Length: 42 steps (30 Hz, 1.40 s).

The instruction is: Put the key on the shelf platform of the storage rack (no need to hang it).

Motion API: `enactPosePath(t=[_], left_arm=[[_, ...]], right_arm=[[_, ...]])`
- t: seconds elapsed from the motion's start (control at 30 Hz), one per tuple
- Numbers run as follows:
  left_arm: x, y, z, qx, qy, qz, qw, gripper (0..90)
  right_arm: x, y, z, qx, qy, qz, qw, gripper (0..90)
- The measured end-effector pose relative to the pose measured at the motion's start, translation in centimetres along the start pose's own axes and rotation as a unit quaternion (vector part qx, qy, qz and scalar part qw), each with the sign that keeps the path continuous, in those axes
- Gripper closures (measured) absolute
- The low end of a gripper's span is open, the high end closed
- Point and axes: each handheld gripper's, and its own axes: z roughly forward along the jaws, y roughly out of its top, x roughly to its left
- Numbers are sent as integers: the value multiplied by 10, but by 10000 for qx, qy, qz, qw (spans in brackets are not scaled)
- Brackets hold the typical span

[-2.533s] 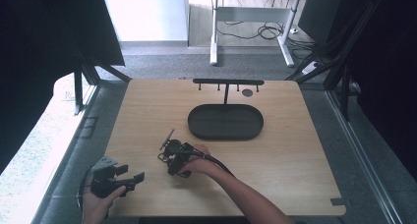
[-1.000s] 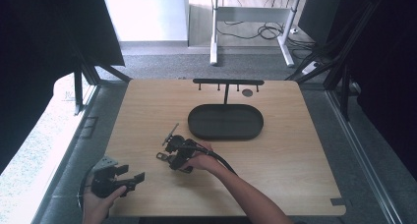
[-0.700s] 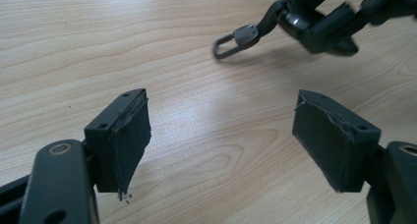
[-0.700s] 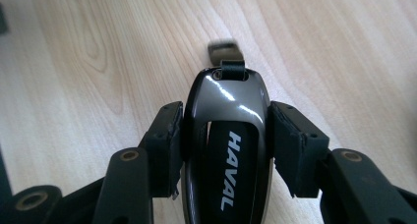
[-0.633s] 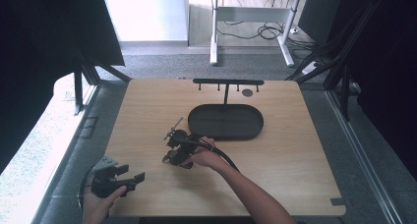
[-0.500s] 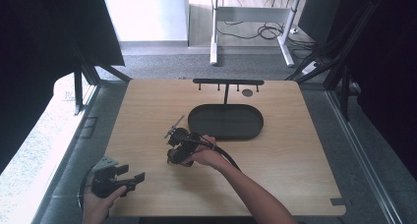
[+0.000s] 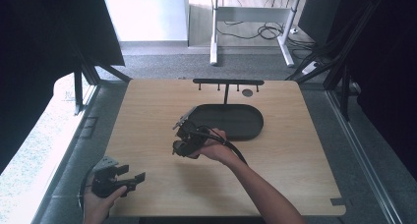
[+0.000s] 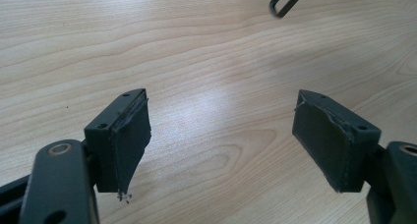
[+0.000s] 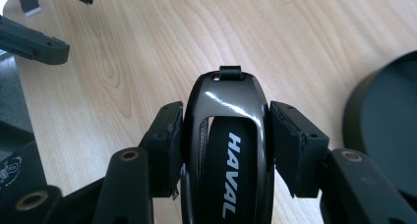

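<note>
— While the high view gives the whole wooden table (image 7: 295, 150), what does it tell you about the right gripper (image 7: 183, 134)?

— Little beyond its place: it sits near the middle of the table, just left of the dark oval tray (image 7: 246, 123), with the right hand (image 7: 216, 148) wrapped around it and a cable looping back over the wrist. From above I cannot tell what is between the jaws.

— And the right gripper view?

— That settles it. The right gripper (image 9: 225, 135) is clamped on a glossy black key fob (image 9: 227, 135) — both pads press its sides, and white letters on it read HAVAL. A small loop sits at the fob's far tip. The fob is held above the wood, with the tray's rim (image 9: 364, 116) off to the right.

— What about the left gripper (image 7: 133, 180)?

— In the high view it rests at the table's near left corner, held by the left hand (image 7: 98, 204), well apart from the right one. The left gripper view shows the left gripper (image 8: 221, 135) spread wide — bare wood grain between the two pads, nothing touching either.

— Anything else only the high view has?

— A black rack (image 7: 227, 82) with short pegs stands at the far edge behind the tray, and a small dark disc (image 7: 247, 92) lies beside its post.
</note>
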Motion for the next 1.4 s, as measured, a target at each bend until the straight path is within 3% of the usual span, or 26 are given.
enactPosePath(t=[0.5,1.4], left_arm=[[-1,0,0,-6,-5,-3,10000,224],[-1,0,0,-4,8,-17,10000,224]], right_arm=[[-12,-5,-24,-153,-187,106,9997,494],[-41,-17,-45,-257,-500,460,9974,494]])
